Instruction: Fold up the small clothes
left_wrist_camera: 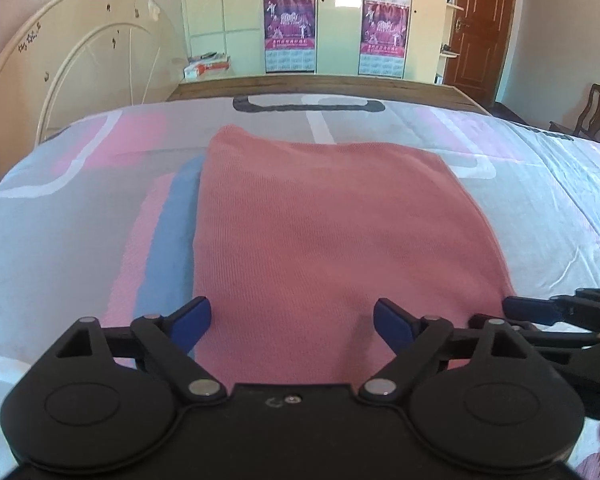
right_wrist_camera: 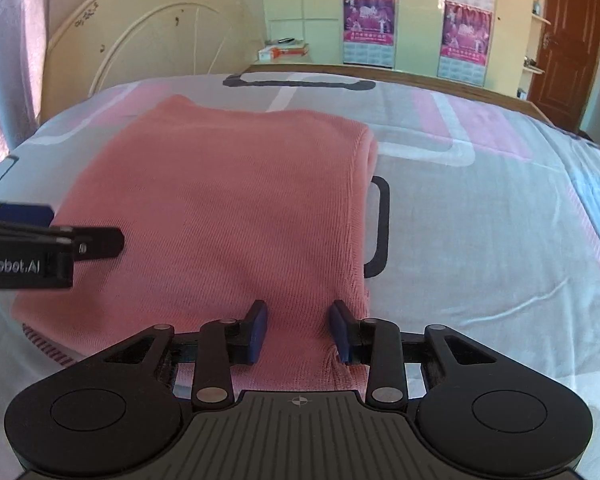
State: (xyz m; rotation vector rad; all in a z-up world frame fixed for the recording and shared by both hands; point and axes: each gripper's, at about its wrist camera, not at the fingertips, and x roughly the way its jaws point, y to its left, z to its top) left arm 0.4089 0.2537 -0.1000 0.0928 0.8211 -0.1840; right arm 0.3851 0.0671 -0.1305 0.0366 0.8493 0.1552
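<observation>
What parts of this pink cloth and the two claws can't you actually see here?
- Pink garment, near edge: hidden in both views by each gripper's black body.
- Left gripper: contact with the cloth under its wide-apart fingers cannot be judged.
- Right gripper: cloth sits between its fingers, but whether they pinch it is unclear.
- Striped fabric: only a sliver shows under the garment, right wrist view.
- Posters: print too small.

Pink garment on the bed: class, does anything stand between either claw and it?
Nothing visible does. The left claw and right claw both sit open directly over the near edge of the pink garment, on the bedsheet.
</observation>
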